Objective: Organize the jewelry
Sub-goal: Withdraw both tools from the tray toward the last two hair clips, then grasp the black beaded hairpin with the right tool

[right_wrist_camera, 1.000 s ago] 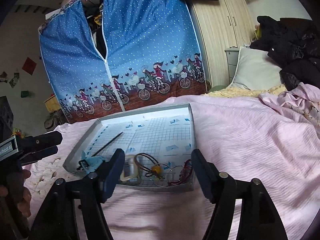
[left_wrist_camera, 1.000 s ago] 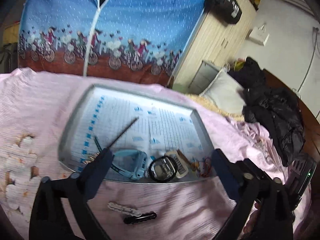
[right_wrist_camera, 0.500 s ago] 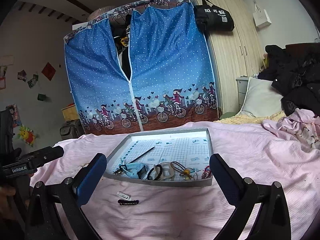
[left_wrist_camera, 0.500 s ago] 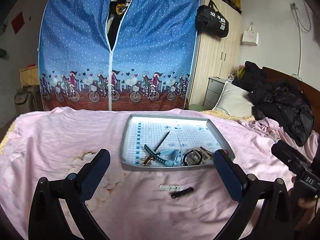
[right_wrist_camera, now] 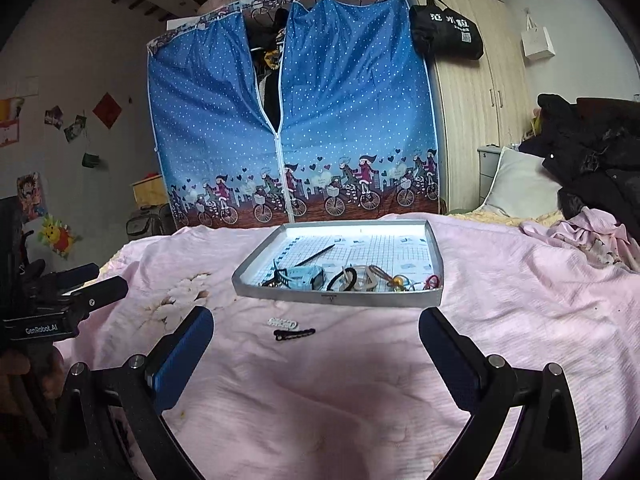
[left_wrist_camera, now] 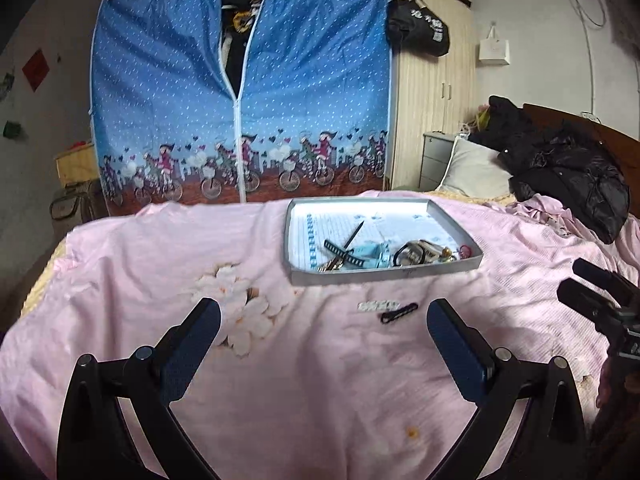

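A grey tray (left_wrist_camera: 382,273) (right_wrist_camera: 336,298) lies on a pink bedspread. Along its near side sit a light blue watch (left_wrist_camera: 372,257) (right_wrist_camera: 306,274), a black round watch (left_wrist_camera: 408,254) (right_wrist_camera: 344,279), hair ties and a thin dark stick (right_wrist_camera: 316,255). On the cloth in front of the tray lie a white hair clip (left_wrist_camera: 378,305) (right_wrist_camera: 282,323) and a black hair clip (left_wrist_camera: 398,313) (right_wrist_camera: 294,333). My left gripper (left_wrist_camera: 324,332) and my right gripper (right_wrist_camera: 316,340) both stand open and hold nothing, well short of the tray.
The pink bedspread (left_wrist_camera: 280,360) spreads wide in front. A blue fabric wardrobe (left_wrist_camera: 240,92) stands behind the bed, a wooden cupboard (left_wrist_camera: 432,100) to its right. Black jackets (left_wrist_camera: 568,168) and a pillow (left_wrist_camera: 468,172) lie at the right.
Both grippers have pulled back from the tray toward me and levelled out. The tray now looks smaller and farther off. The two clips on the cloth have not moved.
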Demonstrator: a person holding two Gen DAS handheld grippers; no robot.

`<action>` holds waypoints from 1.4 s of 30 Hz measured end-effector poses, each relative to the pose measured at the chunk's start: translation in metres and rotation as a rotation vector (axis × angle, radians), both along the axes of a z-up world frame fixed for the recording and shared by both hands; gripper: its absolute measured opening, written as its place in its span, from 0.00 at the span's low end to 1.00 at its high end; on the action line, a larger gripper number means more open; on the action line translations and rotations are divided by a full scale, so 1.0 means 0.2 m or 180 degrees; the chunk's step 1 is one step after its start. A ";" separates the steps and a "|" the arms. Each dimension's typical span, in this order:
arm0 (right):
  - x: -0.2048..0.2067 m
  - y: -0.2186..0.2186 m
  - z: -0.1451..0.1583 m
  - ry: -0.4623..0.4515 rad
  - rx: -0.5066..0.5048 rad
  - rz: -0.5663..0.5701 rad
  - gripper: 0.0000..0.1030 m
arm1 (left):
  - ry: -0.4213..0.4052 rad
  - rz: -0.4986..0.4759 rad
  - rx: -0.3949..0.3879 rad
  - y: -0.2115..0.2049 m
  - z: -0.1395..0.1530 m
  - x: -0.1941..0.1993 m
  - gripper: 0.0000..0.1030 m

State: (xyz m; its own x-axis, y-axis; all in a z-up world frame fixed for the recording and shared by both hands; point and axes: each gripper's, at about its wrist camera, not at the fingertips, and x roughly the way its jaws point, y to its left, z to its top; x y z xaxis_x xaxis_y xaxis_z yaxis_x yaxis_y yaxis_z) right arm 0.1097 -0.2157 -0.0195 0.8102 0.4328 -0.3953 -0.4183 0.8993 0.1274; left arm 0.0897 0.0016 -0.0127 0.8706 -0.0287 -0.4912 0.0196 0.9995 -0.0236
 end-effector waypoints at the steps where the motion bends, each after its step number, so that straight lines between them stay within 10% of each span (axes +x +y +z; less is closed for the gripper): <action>1: -0.01 0.01 -0.02 0.0036 -0.0038 -0.0008 1.00 | 0.0088 0.0009 -0.0062 0.01 -0.02 0.01 0.98; 9: 0.03 0.05 -0.15 0.0383 -0.0122 0.0014 1.00 | 0.0697 0.0110 -0.0142 0.08 -0.13 0.10 0.98; 42: 0.41 0.22 -0.37 0.0956 -0.0537 0.0226 0.98 | 0.1240 -0.0489 -0.0158 0.18 -0.42 0.73 0.98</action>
